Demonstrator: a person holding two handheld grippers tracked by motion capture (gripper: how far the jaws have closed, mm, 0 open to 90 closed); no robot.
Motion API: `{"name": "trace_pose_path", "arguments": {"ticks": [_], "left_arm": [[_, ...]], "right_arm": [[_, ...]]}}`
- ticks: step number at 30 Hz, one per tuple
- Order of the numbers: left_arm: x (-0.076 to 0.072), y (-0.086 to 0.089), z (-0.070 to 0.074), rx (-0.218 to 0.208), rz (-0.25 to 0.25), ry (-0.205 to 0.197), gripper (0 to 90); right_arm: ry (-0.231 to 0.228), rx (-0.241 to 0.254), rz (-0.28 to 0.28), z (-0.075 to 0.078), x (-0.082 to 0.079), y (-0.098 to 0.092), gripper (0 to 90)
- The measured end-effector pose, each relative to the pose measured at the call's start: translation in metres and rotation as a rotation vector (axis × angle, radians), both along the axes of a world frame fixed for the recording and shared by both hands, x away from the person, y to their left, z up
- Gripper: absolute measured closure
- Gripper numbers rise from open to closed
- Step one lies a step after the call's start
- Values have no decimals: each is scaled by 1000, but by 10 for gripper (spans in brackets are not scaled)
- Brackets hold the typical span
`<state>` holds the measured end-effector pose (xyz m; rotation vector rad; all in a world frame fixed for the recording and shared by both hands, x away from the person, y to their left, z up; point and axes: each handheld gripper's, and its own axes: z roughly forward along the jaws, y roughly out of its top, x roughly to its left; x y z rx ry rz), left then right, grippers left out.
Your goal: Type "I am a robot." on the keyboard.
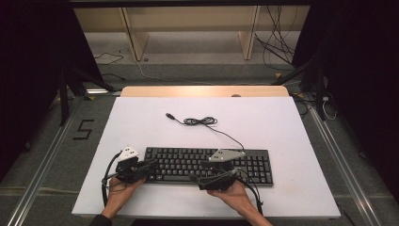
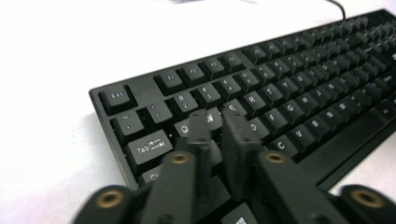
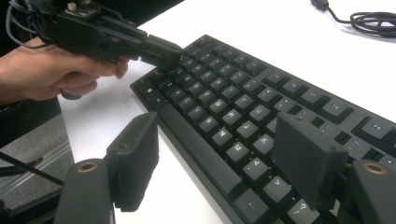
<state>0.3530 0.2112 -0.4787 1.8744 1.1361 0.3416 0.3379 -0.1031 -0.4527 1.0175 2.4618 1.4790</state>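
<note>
Low in the left gripper view, the left gripper [image 2: 217, 122] points its two black jaws at the keyboard [image 2: 261, 93], tips close together with only a narrow slit between them and nothing caught in it; the tips hover over the Q, W and E keys near the board's upper left corner, and whether they touch a key I cannot tell. From the high view this same left gripper [image 1: 151, 163] sits at lower left of the frame, held by the person's left hand [image 1: 120, 190], its nose over the left end of the keyboard [image 1: 209, 165].

Toward the lower centre of the high view, the right gripper [image 1: 207, 165] rests in the right hand [image 1: 235, 193] over the middle of the keyboard's near edge. Its own view shows the jaws standing wide apart, one pad at lower left and one at lower right of the frame, with the keyboard [image 3: 243, 102] running diagonally between and beyond them; the pads press on nothing. At upper left of that view the left gripper [image 3: 163, 52] reaches over the far corner of the keys, gripped by the left hand [image 3: 51, 70].

Outward from the hands, the keyboard lies flat across the lower middle of the white table [image 1: 141, 117]. Its black cable [image 1: 202, 121] trails from the back edge toward the upper centre, coiled loosely and ending in a plug lying free on the white surface
</note>
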Motion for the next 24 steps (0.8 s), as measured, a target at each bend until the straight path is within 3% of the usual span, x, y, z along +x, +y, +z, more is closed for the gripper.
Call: {"name": "trace_pose_path", "arguments": {"ticks": [11,18,24], "left_arm": [[-16,5,13,-98,13,-47,463],[-21,6,16,-136,20,-82,374],[-24,6,17,-144,21,-98,349]], "right_arm": [[-9,1,-1,0,0,0,327],[-11,-4,6,-1,0,1,338],[-11,-8,15,-3,0,4,356]]}}
